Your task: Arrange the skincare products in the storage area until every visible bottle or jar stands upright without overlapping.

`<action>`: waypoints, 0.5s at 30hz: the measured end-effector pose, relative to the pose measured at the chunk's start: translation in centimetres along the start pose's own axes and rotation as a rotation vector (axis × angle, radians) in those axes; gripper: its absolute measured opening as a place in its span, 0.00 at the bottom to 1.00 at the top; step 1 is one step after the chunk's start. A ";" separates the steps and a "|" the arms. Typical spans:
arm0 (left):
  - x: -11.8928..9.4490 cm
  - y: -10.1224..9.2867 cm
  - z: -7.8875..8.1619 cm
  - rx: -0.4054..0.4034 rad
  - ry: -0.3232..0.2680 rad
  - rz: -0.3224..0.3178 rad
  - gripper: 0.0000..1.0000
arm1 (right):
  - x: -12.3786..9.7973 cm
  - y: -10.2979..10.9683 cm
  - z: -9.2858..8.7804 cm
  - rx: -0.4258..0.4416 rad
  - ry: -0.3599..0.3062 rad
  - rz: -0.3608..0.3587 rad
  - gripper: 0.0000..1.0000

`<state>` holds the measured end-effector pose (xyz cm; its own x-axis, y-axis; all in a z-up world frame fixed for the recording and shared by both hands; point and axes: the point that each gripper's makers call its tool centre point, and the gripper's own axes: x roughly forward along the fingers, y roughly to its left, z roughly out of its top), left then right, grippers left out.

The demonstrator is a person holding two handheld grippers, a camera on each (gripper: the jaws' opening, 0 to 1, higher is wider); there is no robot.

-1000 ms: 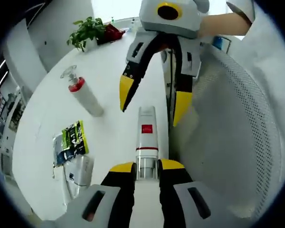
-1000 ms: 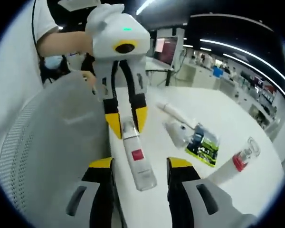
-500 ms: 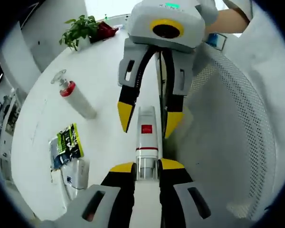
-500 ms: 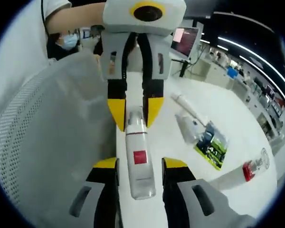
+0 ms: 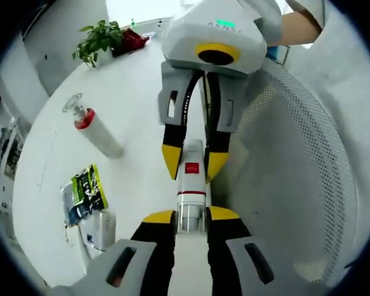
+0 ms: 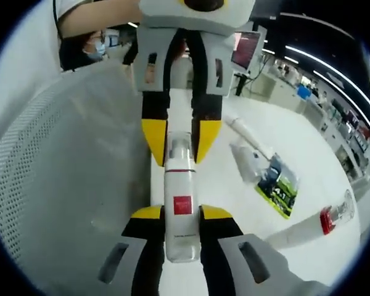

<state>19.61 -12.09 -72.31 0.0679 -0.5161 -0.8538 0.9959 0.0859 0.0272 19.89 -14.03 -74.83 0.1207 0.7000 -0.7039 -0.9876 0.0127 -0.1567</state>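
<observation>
White bottle with red square label held level at frame centre, above the table and beside the mesh basket on the right: left gripper clenched on its clear-capped end, right gripper entering from the top and straddling the other end, contact there not discernible. In the right gripper view, same bottle between the right gripper jaws at lower centre, left gripper pinching its cap from above. Red-collared bottle lay on its side at upper left, green-black packet and clear pouch at lower left.
</observation>
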 end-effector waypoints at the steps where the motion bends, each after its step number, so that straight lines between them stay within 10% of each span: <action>1: 0.0 0.1 0.2 -0.002 -0.011 0.005 0.18 | -0.1 -0.1 -0.1 0.002 0.001 -0.004 0.20; 15: -1.3 3.3 1.1 -0.297 -0.263 0.105 0.40 | -1.3 -1.4 -0.3 0.065 -0.039 -0.085 0.19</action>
<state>22.86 -12.07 -70.53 0.2199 -0.6886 -0.6910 0.9249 0.3724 -0.0768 21.19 -15.20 -73.89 0.2013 0.7219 -0.6620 -0.9786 0.1185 -0.1684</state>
